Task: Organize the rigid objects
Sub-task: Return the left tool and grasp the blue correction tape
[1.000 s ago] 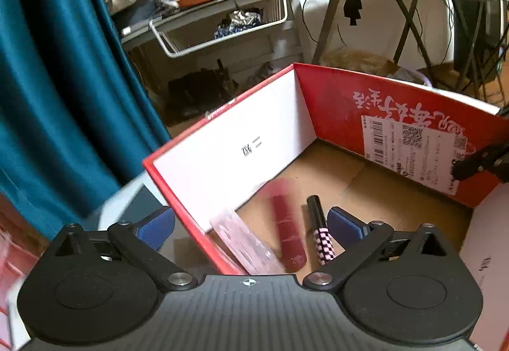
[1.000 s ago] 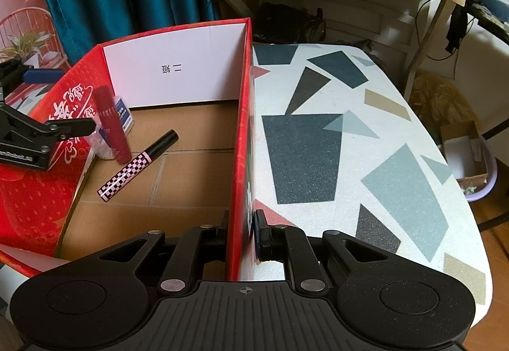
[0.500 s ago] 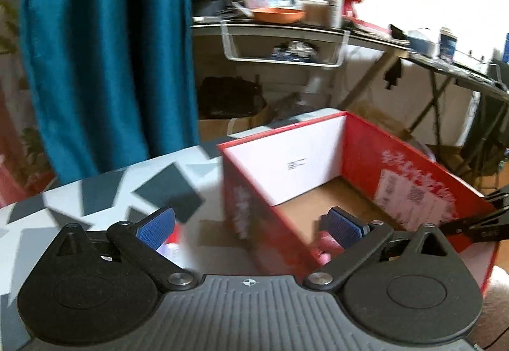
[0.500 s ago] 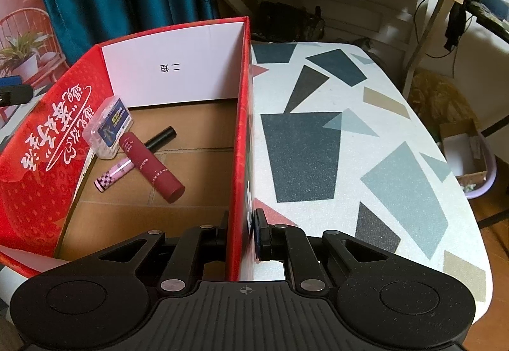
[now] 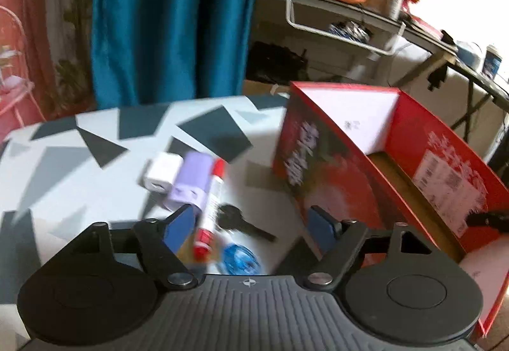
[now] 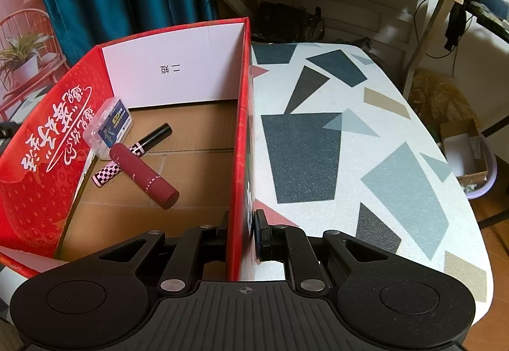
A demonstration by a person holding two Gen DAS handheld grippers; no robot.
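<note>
The step in hand looks like fetching the next item for the red box (image 6: 241, 115). The left gripper (image 5: 251, 223) hangs above the patterned table (image 5: 73, 173) with its fingers spread wide and nothing held. Between the fingertips lie a red-capped marker (image 5: 211, 201), a dark key-like piece (image 5: 241, 220) and a blue round thing (image 5: 238, 255), blurred. Just beyond the left fingertip sit a lilac block (image 5: 191, 182) and a white block (image 5: 162, 171), touching each other.

The next move, I judge, calls for settling over one piece — the marker lies nearest the left finger — and closing on it alone, though its neighbours crowd it.

The right gripper (image 6: 242, 233) is level and low, its fingers pinched on the box's near wall — one pad inside, one outside — steadying it. Ahead of its left finger, inside the box, rest a maroon tube (image 6: 143, 174), a checkered pen (image 6: 133, 154) beneath it, and a clear case (image 6: 108, 125) against the far-left wall.
</note>
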